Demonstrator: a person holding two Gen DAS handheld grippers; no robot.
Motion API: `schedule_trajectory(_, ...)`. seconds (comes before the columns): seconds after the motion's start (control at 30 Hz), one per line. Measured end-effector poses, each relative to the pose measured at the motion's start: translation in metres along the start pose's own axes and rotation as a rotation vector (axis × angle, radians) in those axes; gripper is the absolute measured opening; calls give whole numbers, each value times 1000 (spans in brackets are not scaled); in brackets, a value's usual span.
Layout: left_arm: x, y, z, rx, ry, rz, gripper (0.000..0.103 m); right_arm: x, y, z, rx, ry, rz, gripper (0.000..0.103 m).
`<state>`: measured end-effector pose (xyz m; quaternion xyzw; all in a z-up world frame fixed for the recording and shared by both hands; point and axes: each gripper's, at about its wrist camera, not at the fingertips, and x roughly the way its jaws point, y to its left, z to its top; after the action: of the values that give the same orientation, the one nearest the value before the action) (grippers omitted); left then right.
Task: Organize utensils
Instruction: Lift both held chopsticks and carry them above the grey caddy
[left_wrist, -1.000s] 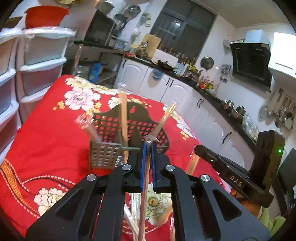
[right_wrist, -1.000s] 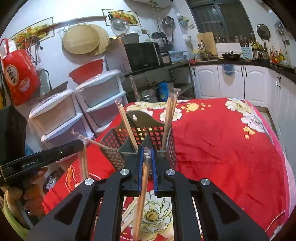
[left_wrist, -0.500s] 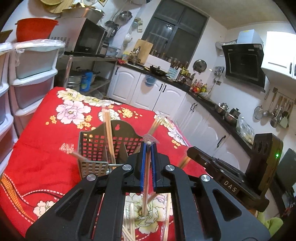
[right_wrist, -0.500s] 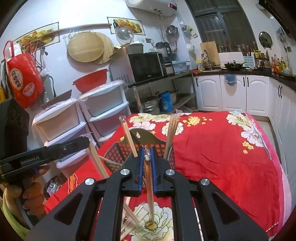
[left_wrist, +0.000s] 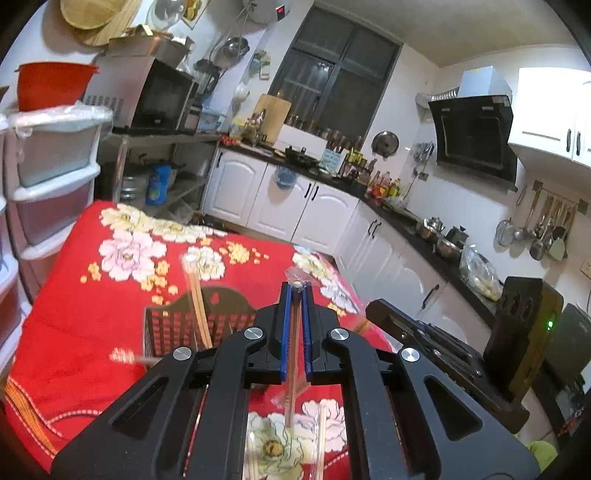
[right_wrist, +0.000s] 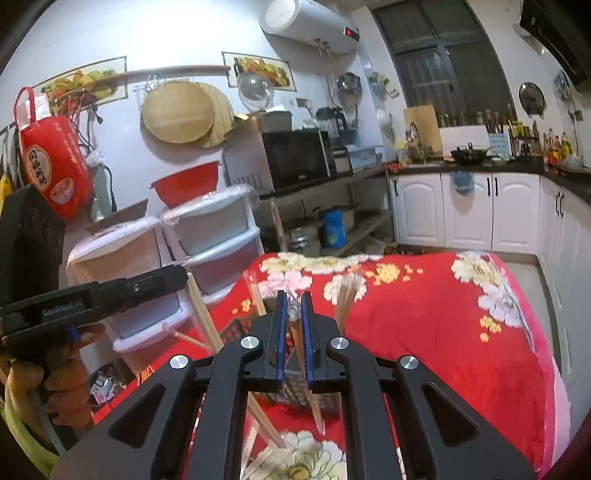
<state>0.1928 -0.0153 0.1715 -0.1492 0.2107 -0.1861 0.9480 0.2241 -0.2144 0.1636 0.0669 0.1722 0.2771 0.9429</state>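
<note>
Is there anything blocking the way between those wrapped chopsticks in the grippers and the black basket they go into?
Nothing visible blocks it. Each gripper holds a wrapped chopstick above the red tablecloth, with the basket just ahead. Chopsticks already standing in it take up some room.

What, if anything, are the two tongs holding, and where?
Each grips a wrapped chopstick near its upper end: left tongs, right tongs.

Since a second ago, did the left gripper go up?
Yes. The left gripper rose: in its view the black basket and red tablecloth sit lower, and more wall and ceiling show.
</note>
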Motion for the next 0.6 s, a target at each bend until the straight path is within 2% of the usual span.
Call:
schedule_trajectory(0.33,-2,0,31,17,-62,16,1,6,-3,28,6,-60,-4,8)
schedule_trajectory(0.6,-5,8,49,15,-97,33,1,13,7,53,-12,-98,33,8)
